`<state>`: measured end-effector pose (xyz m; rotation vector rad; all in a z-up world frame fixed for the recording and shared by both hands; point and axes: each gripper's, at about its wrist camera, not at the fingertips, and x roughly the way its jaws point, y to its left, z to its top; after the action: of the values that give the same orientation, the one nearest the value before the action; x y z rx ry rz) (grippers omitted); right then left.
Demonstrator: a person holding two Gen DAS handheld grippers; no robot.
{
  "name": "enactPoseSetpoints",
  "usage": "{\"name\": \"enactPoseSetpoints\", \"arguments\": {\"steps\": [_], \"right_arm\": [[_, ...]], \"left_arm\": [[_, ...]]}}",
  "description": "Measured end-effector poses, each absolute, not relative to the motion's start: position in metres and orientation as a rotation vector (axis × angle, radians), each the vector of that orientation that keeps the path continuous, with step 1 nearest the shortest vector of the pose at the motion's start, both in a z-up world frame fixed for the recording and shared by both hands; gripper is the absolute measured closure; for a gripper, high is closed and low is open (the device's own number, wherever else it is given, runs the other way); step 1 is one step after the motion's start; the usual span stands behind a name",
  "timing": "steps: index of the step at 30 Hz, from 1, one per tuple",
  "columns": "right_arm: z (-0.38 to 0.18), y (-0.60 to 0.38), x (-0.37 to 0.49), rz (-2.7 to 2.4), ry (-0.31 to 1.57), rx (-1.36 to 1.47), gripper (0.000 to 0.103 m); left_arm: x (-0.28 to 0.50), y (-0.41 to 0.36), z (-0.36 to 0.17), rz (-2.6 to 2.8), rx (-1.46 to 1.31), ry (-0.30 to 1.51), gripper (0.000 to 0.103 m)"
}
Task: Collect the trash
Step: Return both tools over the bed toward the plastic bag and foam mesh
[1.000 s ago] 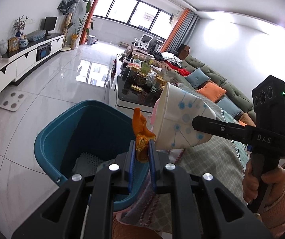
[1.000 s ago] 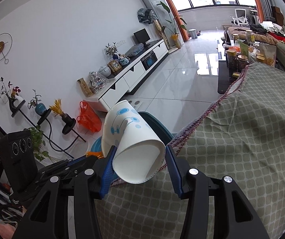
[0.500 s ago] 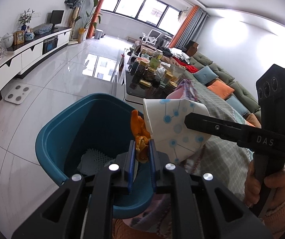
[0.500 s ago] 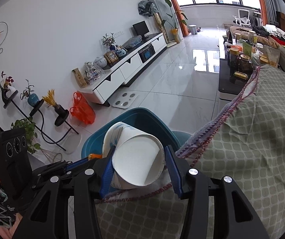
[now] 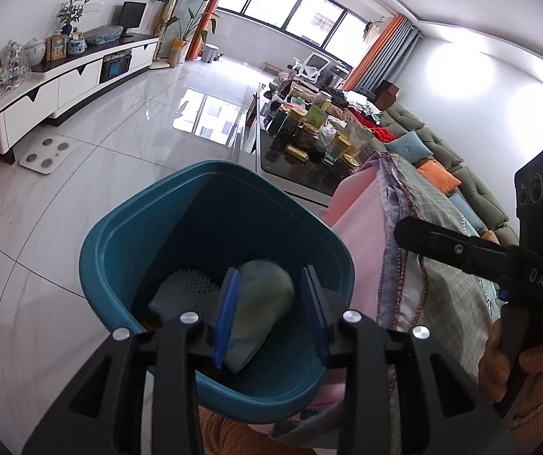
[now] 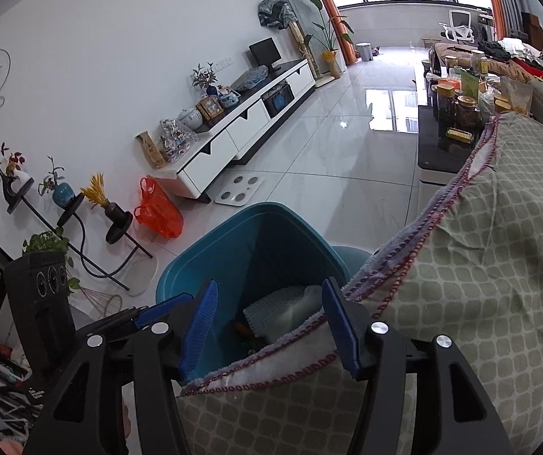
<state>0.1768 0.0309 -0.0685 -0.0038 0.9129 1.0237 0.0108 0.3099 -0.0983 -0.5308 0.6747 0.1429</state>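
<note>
Trash (image 5: 260,311) is seen inside the teal bin (image 5: 127,227), both grippers' jaws being held released above it.

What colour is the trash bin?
The trash bin is teal blue, shown best in the left wrist view.

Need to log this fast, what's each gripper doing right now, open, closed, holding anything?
Left gripper: open, empty, over the teal bin.
Right gripper: open, empty, above the bin; the paper cup lies inside.
</note>
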Motion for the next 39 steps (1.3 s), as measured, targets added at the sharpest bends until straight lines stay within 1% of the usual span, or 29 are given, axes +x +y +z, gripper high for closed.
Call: {"name": "enactPoseSetpoints", "arguments": {"steps": [7, 13, 23, 33, 39], "right_arm": [[-0.061, 0.007, 0.17, 1.041, 0.883, 0.02, 0.045], [-0.047, -0.03, 0.16, 1.038, 0.821, 0.037, 0.045], [-0.033, -0.14, 0.149, 0.876, 0.729, 0.11, 0.044], [-0.041, -0.273, 0.156, 0.595, 0.696, 0.212, 0.043], [-0.048, -0.331, 0.163, 0.458, 0.681, 0.26, 0.043]], "left_arm": [[0.003, 0.291, -0.078, 0.109, -0.457, 0.627, 0.066], [0.003, 0.258, -0.057, 0.015, -0.386, 0.582, 0.061], [0.026, 0.177, -0.047, -0.219, -0.293, 0.596, 0.06], [0.068, 0.091, -0.047, -0.44, -0.201, 0.646, 0.06], [0.097, 0.033, -0.051, -0.557, -0.134, 0.683, 0.06]]}}
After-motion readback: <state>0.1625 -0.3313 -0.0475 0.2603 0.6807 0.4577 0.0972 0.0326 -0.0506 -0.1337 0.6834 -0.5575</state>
